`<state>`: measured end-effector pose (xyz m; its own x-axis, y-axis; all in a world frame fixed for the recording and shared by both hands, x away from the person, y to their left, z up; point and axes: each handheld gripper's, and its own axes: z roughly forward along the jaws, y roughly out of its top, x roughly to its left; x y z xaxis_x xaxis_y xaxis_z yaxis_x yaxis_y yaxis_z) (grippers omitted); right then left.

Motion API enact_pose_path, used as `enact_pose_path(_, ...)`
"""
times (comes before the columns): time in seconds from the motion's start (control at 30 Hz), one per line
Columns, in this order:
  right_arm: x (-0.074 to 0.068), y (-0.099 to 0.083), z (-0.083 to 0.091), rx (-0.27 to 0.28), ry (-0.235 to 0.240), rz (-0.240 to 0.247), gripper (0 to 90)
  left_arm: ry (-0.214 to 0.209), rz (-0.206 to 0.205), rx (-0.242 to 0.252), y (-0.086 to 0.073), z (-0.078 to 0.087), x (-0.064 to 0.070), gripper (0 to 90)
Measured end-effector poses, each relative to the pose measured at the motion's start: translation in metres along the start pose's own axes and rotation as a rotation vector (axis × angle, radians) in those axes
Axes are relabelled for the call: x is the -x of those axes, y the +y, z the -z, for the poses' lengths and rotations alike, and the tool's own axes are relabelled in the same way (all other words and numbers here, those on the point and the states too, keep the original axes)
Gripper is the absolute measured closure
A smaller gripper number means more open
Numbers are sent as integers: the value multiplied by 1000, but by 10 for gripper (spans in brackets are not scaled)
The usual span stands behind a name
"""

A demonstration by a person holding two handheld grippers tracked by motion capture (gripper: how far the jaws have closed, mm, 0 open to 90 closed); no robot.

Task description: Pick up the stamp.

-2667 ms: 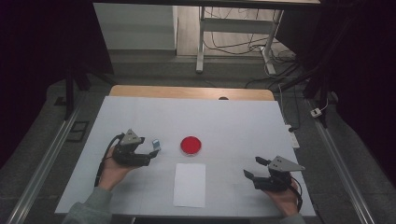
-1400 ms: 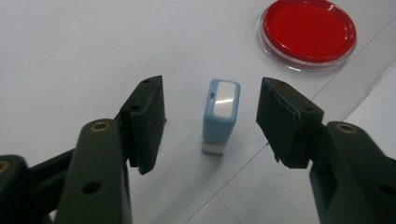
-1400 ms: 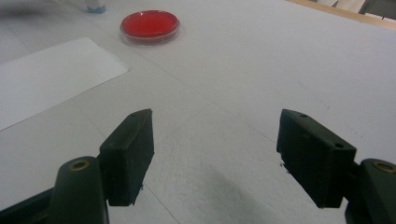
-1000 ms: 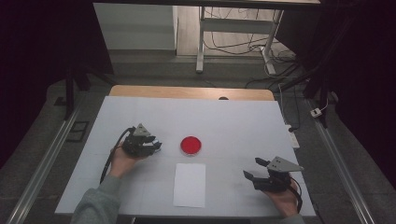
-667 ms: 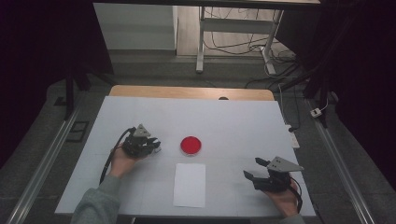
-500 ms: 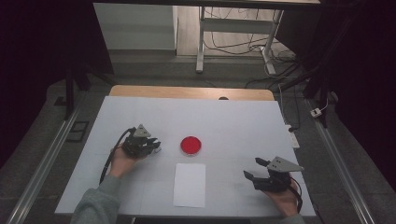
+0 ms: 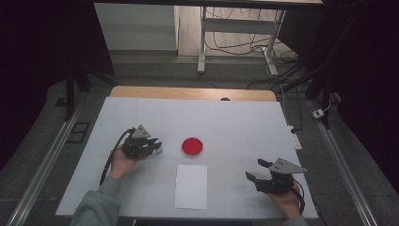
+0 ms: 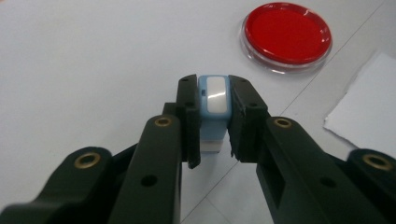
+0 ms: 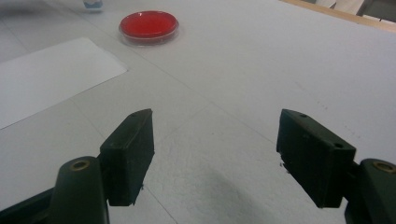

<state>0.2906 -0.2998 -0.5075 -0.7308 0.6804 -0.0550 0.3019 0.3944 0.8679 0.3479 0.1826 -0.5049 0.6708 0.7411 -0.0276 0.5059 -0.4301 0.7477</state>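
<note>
A small light-blue block with a white top point(image 8: 213, 109) is clamped between the jaws of my left gripper point(image 8: 214, 122), just above the white table. In the high view that left gripper point(image 7: 154, 146) sits left of the round red dish point(image 7: 192, 147), the same red dish point(image 8: 286, 33) lying ahead and to the right in the left gripper view. A white sheet of paper point(image 7: 190, 186) lies in front of the dish. My right gripper point(image 7: 255, 172) rests near the table's front right, and its jaws point(image 9: 215, 151) stand wide apart with nothing between them.
The white table top point(image 7: 235, 127) has a wooden strip point(image 7: 188, 92) along its far edge. A metal rail point(image 7: 44, 160) runs along the left side. A power strip and cables point(image 7: 295, 139) lie just off the right edge. Beyond the table stands a metal frame leg point(image 7: 202, 40).
My left gripper moved forward and right toward the dish and closed on the small blue block that lay beside it. The right gripper stayed still.
</note>
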Motion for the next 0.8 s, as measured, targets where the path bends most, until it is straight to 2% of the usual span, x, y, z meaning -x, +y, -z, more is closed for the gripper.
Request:
enact_pose_path(0.17,0,0,0,0,0,1,275,-15,9,22,2,4,1,752)
enact_pose_path(0.37,0,0,0,6,-4,2,276,-44,42,65,4,11,2,752)
enact_pose_path(0.8,0,0,0,8,-11,6,276,-78,49,112,9,21,8,752)
